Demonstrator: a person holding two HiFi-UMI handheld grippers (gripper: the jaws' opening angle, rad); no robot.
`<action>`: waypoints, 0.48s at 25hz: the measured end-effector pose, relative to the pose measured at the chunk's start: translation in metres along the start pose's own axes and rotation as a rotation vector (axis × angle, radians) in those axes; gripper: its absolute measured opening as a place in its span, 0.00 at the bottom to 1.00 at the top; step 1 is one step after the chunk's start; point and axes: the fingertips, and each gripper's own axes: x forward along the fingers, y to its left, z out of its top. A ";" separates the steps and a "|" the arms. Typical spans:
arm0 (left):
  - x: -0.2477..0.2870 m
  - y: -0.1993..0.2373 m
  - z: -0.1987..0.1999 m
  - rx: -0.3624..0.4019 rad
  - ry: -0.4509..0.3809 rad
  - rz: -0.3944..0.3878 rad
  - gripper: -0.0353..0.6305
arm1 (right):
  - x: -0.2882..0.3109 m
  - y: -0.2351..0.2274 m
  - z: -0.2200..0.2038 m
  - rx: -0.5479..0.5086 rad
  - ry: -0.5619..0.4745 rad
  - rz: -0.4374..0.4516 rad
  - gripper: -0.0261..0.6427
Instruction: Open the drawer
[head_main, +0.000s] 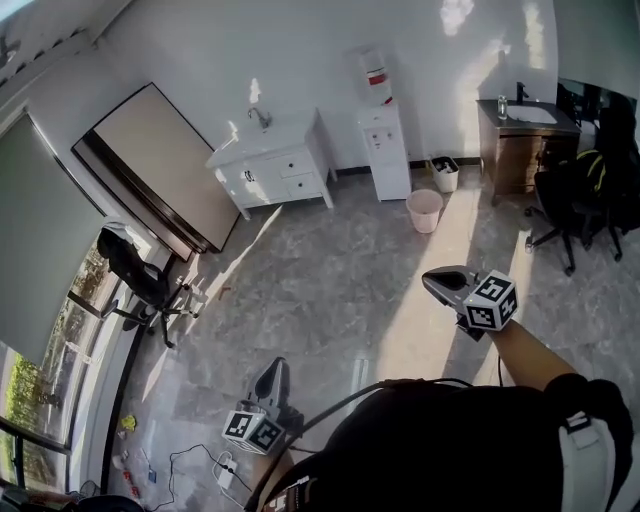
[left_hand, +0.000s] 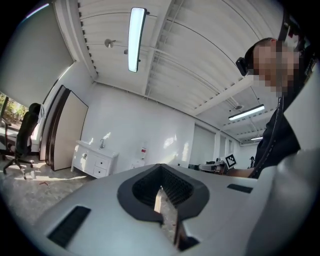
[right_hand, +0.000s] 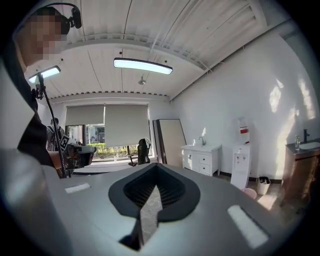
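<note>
1. Head view: nearest, at six o'clock, is the person's black-clothed torso (head_main: 440, 450). The left hand-held gripper (head_main: 276, 368) shows at seven o'clock and the right hand-held gripper (head_main: 434, 282) at four, both over grey stone floor (head_main: 330, 290). The white wooden vanity cabinet with a sink (head_main: 272, 160) stands by the far wall at eleven o'clock, well apart from both. This looks like the approach, with nothing touched yet. Next, one gripper must reach the cabinet, part its jaws, take a knob and pull straight out.
2. Left gripper view: the jaws are together and empty. The cabinet is distant at nine o'clock.
3. Right gripper view: the jaws are together and empty. At three o'clock, the small white drawer fronts (right_hand: 204, 160) are stacked, dark-knobbed and flush.
</note>
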 end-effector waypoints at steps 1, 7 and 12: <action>0.016 -0.002 0.000 -0.004 -0.003 0.001 0.05 | 0.003 -0.016 0.004 -0.005 0.002 0.007 0.04; 0.090 -0.003 -0.007 0.002 0.036 0.000 0.05 | 0.015 -0.089 0.005 -0.017 0.028 0.002 0.04; 0.135 0.027 -0.012 -0.007 0.047 -0.027 0.05 | 0.035 -0.123 -0.009 -0.006 0.055 -0.021 0.04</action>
